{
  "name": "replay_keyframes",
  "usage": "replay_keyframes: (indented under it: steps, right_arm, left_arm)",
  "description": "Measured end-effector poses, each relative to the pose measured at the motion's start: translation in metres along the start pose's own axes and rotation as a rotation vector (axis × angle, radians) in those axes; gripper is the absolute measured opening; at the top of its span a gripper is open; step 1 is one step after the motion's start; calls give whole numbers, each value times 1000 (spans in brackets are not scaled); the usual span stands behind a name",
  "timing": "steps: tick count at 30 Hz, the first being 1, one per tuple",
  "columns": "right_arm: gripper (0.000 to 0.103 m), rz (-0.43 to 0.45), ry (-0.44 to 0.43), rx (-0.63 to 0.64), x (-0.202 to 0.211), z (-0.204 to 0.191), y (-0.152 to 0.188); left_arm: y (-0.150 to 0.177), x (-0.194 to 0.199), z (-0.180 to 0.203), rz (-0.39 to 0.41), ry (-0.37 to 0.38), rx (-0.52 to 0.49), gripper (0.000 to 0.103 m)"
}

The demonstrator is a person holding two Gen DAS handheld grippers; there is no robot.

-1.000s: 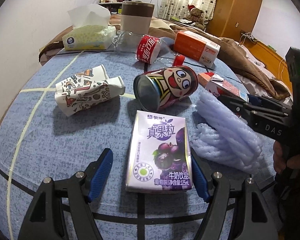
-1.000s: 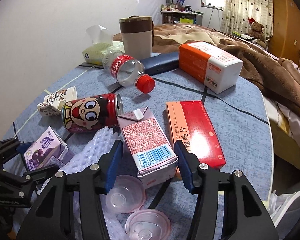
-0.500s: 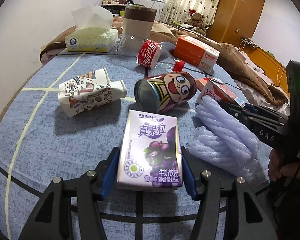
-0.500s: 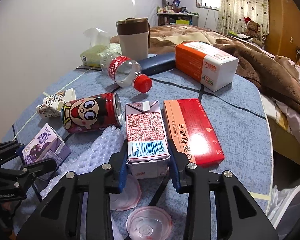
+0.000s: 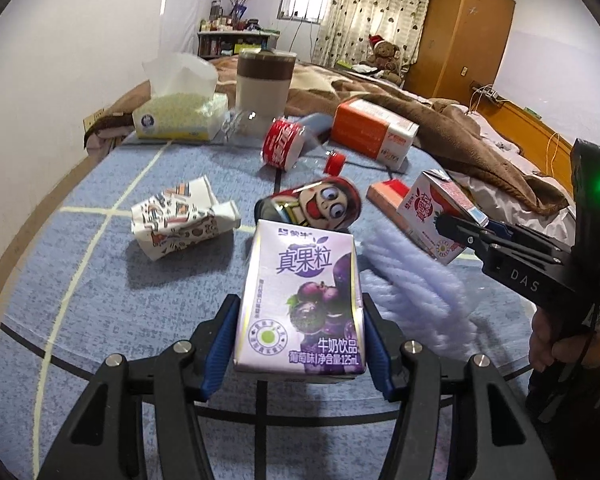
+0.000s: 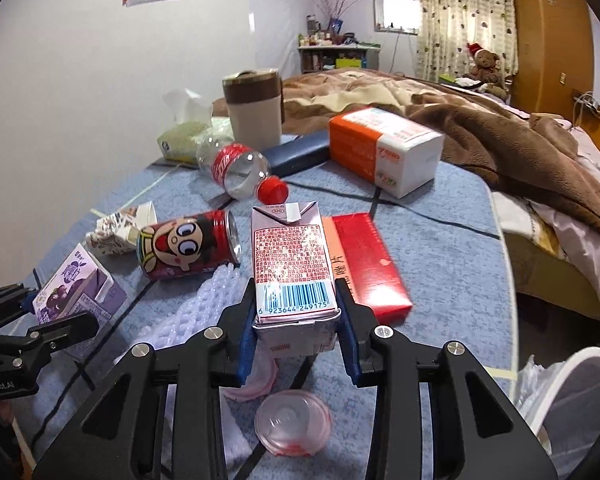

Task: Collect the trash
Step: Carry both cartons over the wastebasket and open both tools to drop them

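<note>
Two small drink cartons are gripped, one in each pair of tongs, above the blue worktop (image 6: 452, 216). The purple carton (image 5: 300, 300) is clamped between the blue pads of the left tongs (image 5: 298, 344), whose jaws have just been closing to a middling width on its sides, and it is raised off the cloth. The pink carton (image 6: 292, 264) is pinched at its lower end by the right tongs (image 6: 296, 336), whose jaws have just been closing to a narrow gap around it. One red cartoon can (image 6: 188, 250) lies on its side, one crumpled paper cup (image 5: 180, 218) to its left, one clear bottle (image 6: 240, 170) with a red cap behind. One white foam net (image 5: 412, 280), one red flat box (image 6: 366, 264) and two clear plastic lids (image 6: 292, 422) are also seen. Two tissue packs, one green (image 5: 180, 120) and one orange (image 6: 384, 148), and one brown-banded mug (image 6: 254, 110) stand at the far edge.
</note>
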State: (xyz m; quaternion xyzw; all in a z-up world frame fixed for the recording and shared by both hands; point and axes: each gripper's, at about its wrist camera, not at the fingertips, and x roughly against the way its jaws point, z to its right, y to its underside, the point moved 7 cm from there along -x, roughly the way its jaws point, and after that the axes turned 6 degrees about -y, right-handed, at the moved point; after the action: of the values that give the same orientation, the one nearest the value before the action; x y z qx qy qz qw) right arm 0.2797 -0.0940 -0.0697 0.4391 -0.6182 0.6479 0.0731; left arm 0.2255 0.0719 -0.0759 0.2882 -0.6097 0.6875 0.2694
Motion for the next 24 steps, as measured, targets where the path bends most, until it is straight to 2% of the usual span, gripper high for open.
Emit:
replay_keyframes:
  steps: [7, 17, 24]
  right_arm:
    - [36, 54, 15, -15, 29, 5, -1]
    - [36, 133, 52, -64, 78, 21, 4]
    - [36, 167, 121, -102, 114, 40, 19]
  left_arm:
    - [-8, 23, 17, 52, 11, -29, 60]
    - [-14, 55, 54, 121, 66, -86, 60]
    - [-15, 69, 94, 149, 119, -147, 60]
